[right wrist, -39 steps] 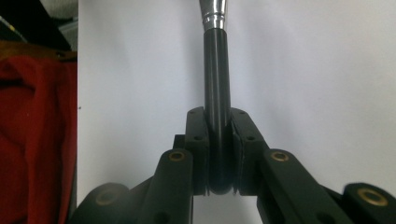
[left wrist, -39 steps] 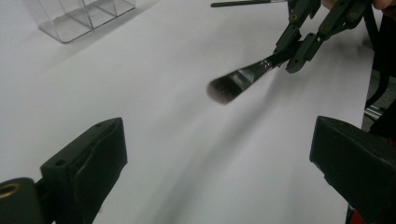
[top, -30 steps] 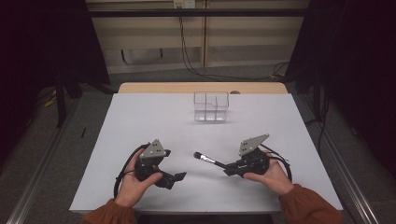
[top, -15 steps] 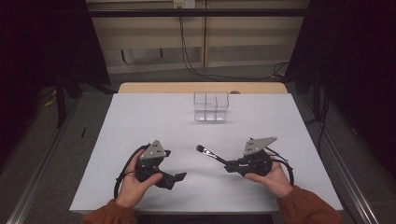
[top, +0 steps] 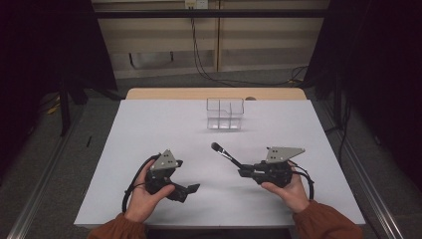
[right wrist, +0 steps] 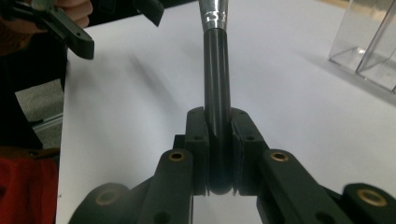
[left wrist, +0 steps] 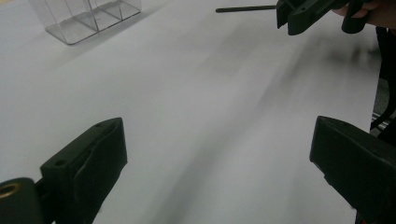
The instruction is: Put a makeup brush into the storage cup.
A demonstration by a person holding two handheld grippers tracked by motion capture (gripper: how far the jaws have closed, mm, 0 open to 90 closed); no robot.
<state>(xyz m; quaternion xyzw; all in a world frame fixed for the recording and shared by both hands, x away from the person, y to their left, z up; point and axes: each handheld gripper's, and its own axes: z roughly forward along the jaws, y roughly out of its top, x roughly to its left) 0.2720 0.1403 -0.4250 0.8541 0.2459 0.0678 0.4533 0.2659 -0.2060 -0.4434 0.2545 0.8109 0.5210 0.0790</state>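
White table [top: 149,124], R gripper [top: 242,172] clamps brush [top: 225,154].

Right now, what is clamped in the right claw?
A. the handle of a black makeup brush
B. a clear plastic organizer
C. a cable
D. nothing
A: in the right gripper view the right claw is shut on the brush by its black handle.

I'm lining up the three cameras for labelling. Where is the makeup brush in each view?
High view: brush right of centre, held by the right gripper, head toward the clear organiser.
Left gripper view: thin handle at the top edge, right of centre.
Right gripper view: handle upright in the centre, clamped between the jaws.
Shared landmark: the clear organiser.
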